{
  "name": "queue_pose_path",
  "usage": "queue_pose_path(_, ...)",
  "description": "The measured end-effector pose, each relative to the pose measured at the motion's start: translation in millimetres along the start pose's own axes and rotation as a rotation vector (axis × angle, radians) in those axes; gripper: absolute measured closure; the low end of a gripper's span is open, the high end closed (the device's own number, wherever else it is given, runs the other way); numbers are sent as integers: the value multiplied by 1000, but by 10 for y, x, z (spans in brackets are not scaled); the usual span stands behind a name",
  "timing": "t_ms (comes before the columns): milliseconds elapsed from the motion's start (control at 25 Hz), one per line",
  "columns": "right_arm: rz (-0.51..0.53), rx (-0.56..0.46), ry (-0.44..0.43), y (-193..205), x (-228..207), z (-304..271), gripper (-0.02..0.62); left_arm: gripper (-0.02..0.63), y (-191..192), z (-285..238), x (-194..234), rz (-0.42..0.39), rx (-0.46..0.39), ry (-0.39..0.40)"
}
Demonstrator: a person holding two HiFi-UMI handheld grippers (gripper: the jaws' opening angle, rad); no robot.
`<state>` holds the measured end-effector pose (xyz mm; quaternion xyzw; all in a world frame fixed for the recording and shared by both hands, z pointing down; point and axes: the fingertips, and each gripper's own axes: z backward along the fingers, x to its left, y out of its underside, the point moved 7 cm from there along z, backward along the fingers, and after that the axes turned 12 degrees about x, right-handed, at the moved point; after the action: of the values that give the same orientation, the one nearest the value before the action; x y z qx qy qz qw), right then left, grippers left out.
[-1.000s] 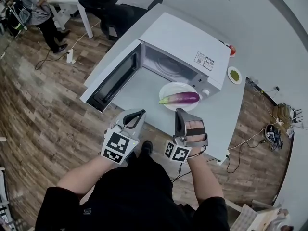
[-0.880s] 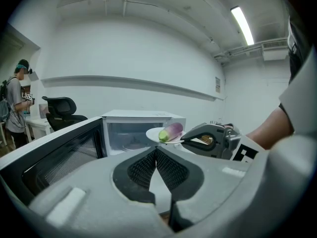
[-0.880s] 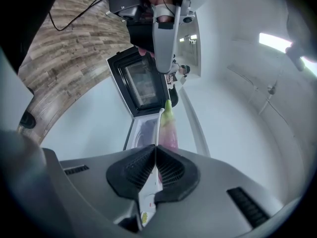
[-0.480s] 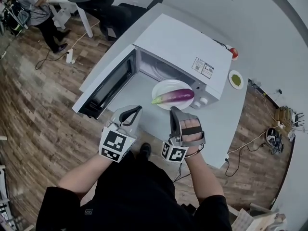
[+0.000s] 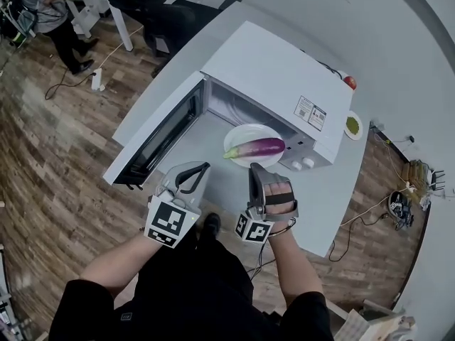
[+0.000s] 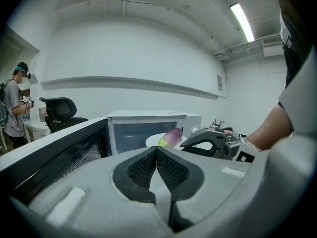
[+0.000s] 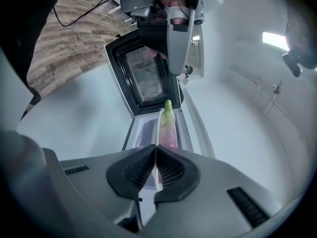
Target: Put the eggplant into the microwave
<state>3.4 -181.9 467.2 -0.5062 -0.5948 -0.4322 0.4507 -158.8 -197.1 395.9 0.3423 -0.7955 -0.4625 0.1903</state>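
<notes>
Right gripper (image 5: 254,168) is clamped on the rim of the plate (image 5: 238,135) with the eggplant (image 5: 257,147) lying just past its jaws, left gripper (image 5: 205,166) closed and empty beside it; that glossy eggplant probably rolls, so hold the rim level.

A black office chair (image 5: 163,16) is standing behind the white table (image 5: 323,194), where a small dish (image 5: 352,126) of something green, perhaps powder, is sitting near a red fruit (image 5: 350,82).
</notes>
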Motion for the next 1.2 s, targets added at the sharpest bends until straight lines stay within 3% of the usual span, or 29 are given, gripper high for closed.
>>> queue_pose_path(560,-5,41,0,-51,357,-635,572,597,241,-483,351,47,7,-26)
queue_pose_path(1200,-20,98,-28,-50,531,-1234,572,597,258,-891,519,37,3,-9)
